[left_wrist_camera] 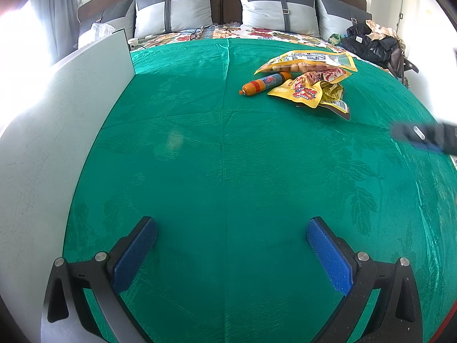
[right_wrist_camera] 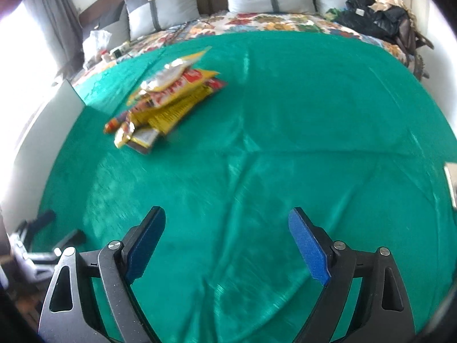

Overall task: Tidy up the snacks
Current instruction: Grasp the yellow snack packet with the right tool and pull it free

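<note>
A pile of snacks lies on the green cloth [left_wrist_camera: 228, 157]. It holds a clear yellow-edged bag [left_wrist_camera: 308, 60], yellow and red packets [left_wrist_camera: 305, 90] and an orange sausage stick [left_wrist_camera: 264, 83] at its left side. My left gripper [left_wrist_camera: 231, 221] hangs open over bare cloth, well short of the pile, with nothing between its blue pads. In the right wrist view the same pile [right_wrist_camera: 171, 97] is blurred, up and to the left. My right gripper [right_wrist_camera: 227, 211] is open and empty above the cloth [right_wrist_camera: 285, 143]. It also shows as a dark blur [left_wrist_camera: 422, 137] at the left wrist view's right edge.
A white board [left_wrist_camera: 57, 143] stands along the left side of the cloth. Grey pillows [left_wrist_camera: 171, 8] line the headboard, with a floral sheet [left_wrist_camera: 257, 33] in front of them. Dark clothes and a bag [left_wrist_camera: 371, 43] are heaped at the far right.
</note>
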`<state>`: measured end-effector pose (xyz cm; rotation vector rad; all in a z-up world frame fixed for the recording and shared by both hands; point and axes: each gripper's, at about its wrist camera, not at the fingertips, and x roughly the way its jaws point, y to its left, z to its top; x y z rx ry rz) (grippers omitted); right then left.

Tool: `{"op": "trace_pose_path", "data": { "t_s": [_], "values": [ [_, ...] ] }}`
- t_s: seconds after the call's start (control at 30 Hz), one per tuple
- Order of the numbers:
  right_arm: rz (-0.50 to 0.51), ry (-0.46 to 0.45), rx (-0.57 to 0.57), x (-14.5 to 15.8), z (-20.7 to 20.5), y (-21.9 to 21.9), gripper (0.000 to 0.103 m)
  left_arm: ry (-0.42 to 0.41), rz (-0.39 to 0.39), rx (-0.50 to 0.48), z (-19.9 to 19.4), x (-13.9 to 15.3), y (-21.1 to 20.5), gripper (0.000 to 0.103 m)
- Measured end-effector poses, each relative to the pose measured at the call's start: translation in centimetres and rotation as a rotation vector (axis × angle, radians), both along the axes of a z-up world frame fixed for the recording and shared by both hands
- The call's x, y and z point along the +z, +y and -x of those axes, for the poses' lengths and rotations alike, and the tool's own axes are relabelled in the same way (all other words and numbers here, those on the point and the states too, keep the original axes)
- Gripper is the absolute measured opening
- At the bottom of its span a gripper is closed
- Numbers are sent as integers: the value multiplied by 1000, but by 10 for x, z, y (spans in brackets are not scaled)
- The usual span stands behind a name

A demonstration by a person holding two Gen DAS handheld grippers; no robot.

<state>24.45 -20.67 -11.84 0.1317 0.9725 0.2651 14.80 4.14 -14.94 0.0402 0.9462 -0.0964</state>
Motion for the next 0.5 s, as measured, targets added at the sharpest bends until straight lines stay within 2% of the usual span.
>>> {"op": "trace_pose_path", "data": {
  "t_s": [0.13,0.2,0.23,0.27,0.3,0.4,0.47,0.5],
  "values": [
    [3,-41,2,3,-41,41,87,0,0,0,0,0,0,103],
    [31,-14,21,-6,-59,62,87,0,0,0,0,0,0,103],
    [58,18,36,-13,-65,69,76,0,1,0,0,0,0,103],
    [63,42,53,-18,-69,75,74,0,1,0,0,0,0,103],
    [66,18,54,-17,-69,78,72,0,2,0,0,0,1,103],
    [44,0,51,-16,-60,76,54,0,3,1,-1,1,1,103],
    [24,-3,81,-15,-52,69,22,0,2,1,0,1,1,103],
    [29,1,97,-15,-51,68,21,0,2,1,0,1,1,103]
  ]
}}
